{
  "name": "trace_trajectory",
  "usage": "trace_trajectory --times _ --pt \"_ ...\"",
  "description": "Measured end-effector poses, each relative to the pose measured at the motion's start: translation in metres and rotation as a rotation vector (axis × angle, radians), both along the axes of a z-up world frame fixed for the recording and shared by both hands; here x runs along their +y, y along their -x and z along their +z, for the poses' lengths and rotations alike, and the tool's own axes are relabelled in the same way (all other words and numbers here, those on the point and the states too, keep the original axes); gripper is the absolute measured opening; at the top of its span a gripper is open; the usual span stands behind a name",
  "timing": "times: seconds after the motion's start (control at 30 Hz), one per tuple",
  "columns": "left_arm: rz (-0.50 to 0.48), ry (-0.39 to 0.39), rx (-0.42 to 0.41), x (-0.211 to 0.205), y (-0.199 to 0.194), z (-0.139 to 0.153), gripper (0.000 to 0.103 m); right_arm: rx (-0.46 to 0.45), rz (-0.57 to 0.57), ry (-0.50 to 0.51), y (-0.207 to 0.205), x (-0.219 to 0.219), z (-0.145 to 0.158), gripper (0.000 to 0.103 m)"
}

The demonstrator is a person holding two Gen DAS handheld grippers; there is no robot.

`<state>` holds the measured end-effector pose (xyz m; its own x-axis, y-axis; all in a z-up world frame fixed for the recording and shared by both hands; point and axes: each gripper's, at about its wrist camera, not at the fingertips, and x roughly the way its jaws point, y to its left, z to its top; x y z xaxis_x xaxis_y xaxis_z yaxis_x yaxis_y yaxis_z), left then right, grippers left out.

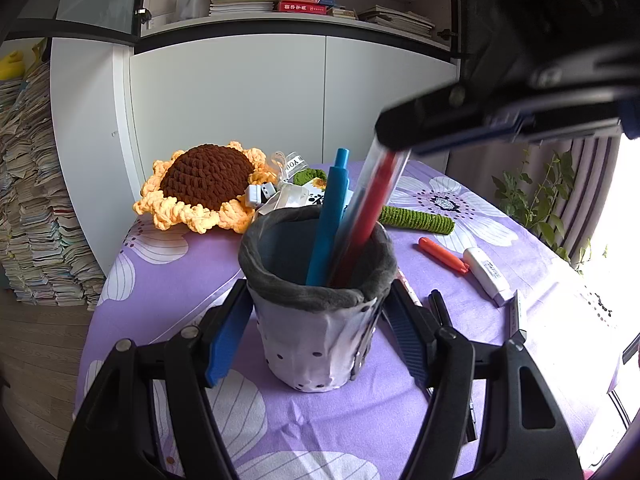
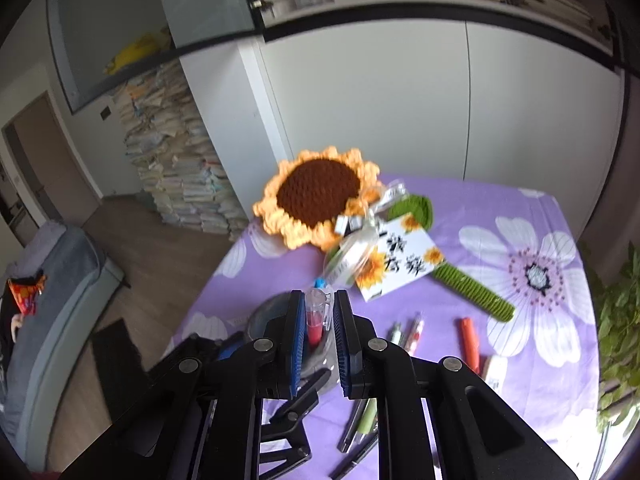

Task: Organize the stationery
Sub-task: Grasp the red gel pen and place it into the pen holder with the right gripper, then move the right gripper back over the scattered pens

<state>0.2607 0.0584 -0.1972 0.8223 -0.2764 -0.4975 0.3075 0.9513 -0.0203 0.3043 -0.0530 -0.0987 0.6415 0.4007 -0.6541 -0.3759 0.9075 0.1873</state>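
Note:
A white pen cup with a grey rim (image 1: 320, 300) stands on the purple flowered tablecloth (image 1: 168, 276). My left gripper (image 1: 320, 322) is closed around its sides. A blue pen (image 1: 330, 216) stands in the cup. A red pen with a clear barrel (image 1: 370, 208) leans in the cup too. My right gripper (image 2: 318, 316) is above the cup; its jaws stand slightly apart on either side of the red pen's top (image 2: 316, 320), and it also shows at the upper right of the left wrist view (image 1: 460, 120).
A crochet sunflower (image 1: 204, 184) with a green stem (image 1: 416, 220) and a card (image 2: 400, 264) lies behind the cup. An orange marker (image 1: 444, 256), a white correction tape (image 1: 488, 276) and several pens (image 2: 360, 420) lie to the right. A cupboard (image 1: 280, 92) stands behind the table.

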Motion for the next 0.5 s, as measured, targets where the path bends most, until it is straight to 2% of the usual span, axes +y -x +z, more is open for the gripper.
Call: trace_trajectory --times 0.17,0.3,0.37,0.5 --pt "0.000 0.000 0.000 0.000 0.000 0.000 0.068 0.061 0.017 0.011 -0.006 0.004 -0.017 0.016" --pt "0.000 0.000 0.001 0.000 0.000 0.000 0.068 0.099 0.023 -0.019 -0.005 -0.005 -0.017 0.016" --pt "0.001 -0.001 0.003 0.000 -0.001 -0.001 0.068 0.095 0.002 -0.048 -0.001 -0.018 -0.012 0.016" --pt "0.001 -0.001 0.007 0.000 -0.002 -0.002 0.068 0.095 -0.098 -0.029 0.000 -0.045 -0.014 0.019"
